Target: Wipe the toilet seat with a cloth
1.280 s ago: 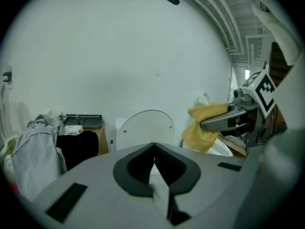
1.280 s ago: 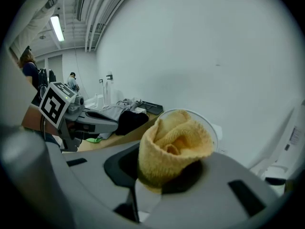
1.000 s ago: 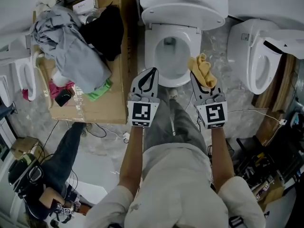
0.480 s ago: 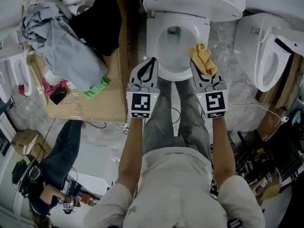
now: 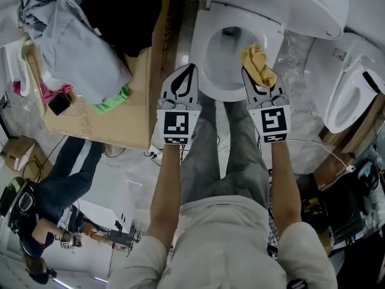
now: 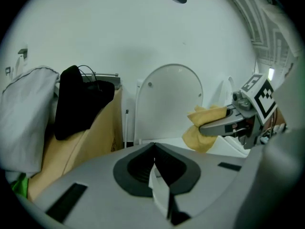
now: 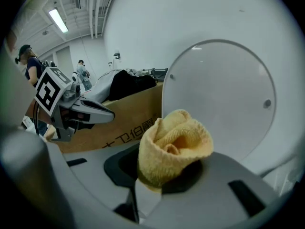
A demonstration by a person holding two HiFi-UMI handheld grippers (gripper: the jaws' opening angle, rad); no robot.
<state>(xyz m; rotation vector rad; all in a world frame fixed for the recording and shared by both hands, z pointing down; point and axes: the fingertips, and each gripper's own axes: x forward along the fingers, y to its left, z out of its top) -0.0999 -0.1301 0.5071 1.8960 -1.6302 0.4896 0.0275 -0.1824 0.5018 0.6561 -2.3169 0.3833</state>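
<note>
Cloth (image 5: 258, 65) bunched tight in the right claw (image 5: 255, 80) hovers at the toilet seat's (image 5: 204, 82) front right edge, wiping seemingly about to begin and needing a downward press, while the left claw (image 5: 186, 74), closed and empty, hangs front left

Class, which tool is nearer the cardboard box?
Left. The left tool hangs right beside the cardboard box; the right tool, gripping the yellow cloth, is across the toilet from it.

Bright, even light; fisheye-warped edges
</note>
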